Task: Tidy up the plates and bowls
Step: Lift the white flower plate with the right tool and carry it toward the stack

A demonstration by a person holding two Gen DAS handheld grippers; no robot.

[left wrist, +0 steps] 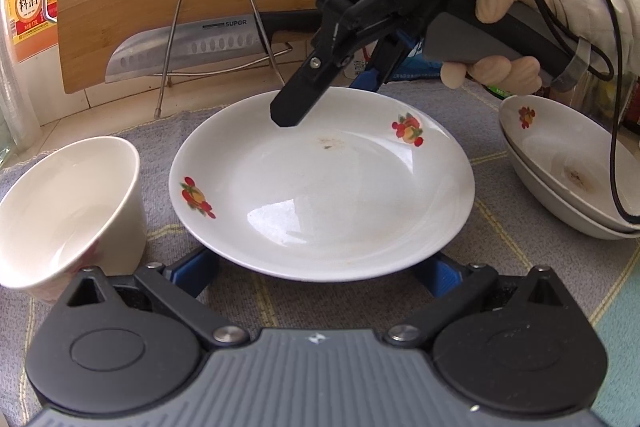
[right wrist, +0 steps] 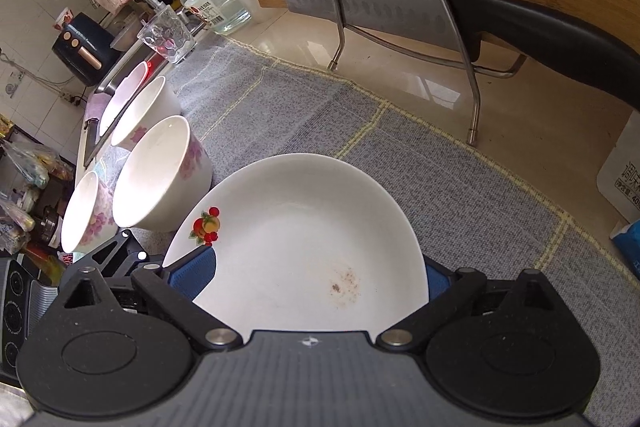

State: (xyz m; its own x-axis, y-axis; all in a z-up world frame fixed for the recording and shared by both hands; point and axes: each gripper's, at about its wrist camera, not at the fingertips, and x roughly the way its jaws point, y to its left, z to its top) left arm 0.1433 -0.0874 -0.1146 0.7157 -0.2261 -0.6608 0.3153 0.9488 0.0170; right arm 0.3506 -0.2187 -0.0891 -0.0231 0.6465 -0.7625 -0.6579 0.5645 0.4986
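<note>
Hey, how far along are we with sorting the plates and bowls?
Partly done. The stacked plates at the right look finished. In hand: the loose plate on the mat, with the right gripper open at its far rim and the left gripper open at its near rim, neither closed yet. Left: adding it to the stack, then the bowls, which stand separately.
</note>
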